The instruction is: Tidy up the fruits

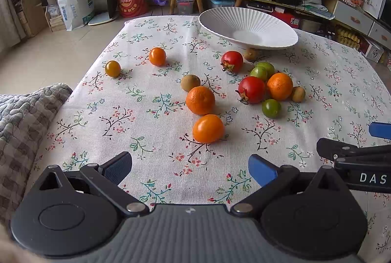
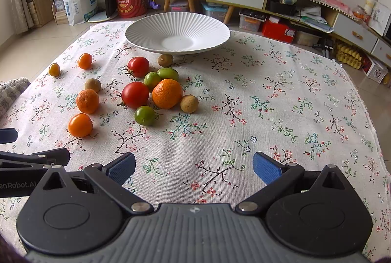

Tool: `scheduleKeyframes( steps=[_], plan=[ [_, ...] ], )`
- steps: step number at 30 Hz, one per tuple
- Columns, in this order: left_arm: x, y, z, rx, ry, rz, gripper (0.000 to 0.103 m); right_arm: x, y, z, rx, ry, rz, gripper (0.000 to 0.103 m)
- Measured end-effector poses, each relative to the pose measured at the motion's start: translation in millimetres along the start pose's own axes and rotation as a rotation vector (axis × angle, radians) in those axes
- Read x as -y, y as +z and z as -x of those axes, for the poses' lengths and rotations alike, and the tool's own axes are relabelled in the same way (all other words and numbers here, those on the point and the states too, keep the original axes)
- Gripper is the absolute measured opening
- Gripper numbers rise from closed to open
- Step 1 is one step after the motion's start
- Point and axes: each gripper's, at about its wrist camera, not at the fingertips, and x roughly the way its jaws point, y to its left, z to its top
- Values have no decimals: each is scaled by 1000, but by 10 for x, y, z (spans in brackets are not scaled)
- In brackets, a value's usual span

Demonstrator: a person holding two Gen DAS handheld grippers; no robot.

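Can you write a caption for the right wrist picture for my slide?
Open right hand-held gripper above a flowered tablecloth, with loose fruit and an empty white bowl beyond.

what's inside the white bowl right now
Nothing: the white bowl shows a bare ribbed inside. A brown fruit sits by its base; anything farther under its rim is hidden.

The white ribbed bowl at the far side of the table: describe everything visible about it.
The white ribbed bowl is wide and shallow, with fine ridges fanning from a smooth flat centre to a flared rim; it looks like matte ceramic. It stands upright on a narrow base on the floral tablecloth, empty. A small brown fruit sits just under its near rim; actual contact cannot be judged. Both grippers are far from it.
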Motion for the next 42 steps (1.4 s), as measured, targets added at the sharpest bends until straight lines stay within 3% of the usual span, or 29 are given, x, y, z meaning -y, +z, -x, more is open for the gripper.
scheduleKeyframes(
  steps=[42],
  plan=[
    [-28,17,-31,7,12,-2,102,84,42,-6,13,8,-45,102]
  ],
)
